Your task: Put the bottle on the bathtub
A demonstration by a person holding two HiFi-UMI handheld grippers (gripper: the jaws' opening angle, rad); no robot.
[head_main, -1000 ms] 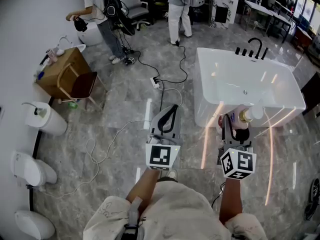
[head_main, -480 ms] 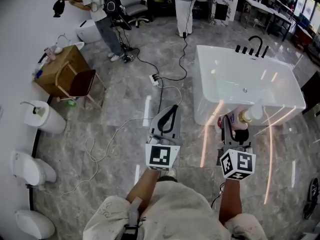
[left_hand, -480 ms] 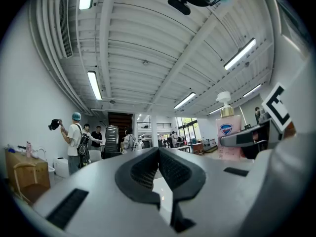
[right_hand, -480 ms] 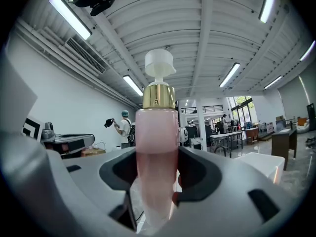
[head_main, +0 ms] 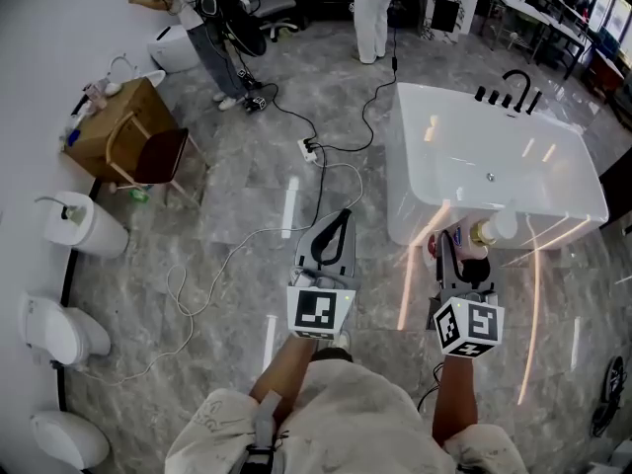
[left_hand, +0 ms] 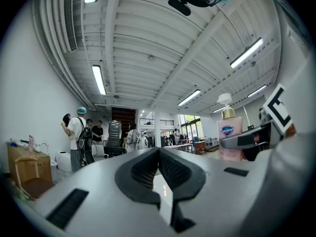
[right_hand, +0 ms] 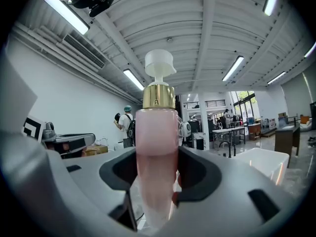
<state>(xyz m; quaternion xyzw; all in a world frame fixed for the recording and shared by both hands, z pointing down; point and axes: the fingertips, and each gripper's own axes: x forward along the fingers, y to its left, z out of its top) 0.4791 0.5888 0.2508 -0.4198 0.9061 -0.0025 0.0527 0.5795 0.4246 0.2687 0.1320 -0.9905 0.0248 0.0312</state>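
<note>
A pink pump bottle (right_hand: 157, 147) with a gold collar and white pump stands upright between the jaws of my right gripper (right_hand: 157, 158), which is shut on it. In the head view that bottle (head_main: 481, 233) hangs in the right gripper (head_main: 464, 239) just in front of the near wall of the white bathtub (head_main: 415, 166). The tub (right_hand: 264, 157) also shows low at the right in the right gripper view. My left gripper (head_main: 341, 215) is held beside it, over the floor, shut with nothing in it (left_hand: 158, 152). The left gripper view catches the bottle (left_hand: 230, 135) off to its right.
Black taps (head_main: 509, 92) stand at the tub's far rim. Cables (head_main: 247, 255) and a power strip (head_main: 309, 151) lie on the marble floor. Toilets (head_main: 59, 329), a wooden cabinet (head_main: 114, 131) and a chair (head_main: 163, 161) line the left wall. People (head_main: 193, 18) stand at the back.
Both grippers have edged forward toward the bathtub, the bottle still gripped in the right one. The people at the back have shifted toward the top of the head view.
</note>
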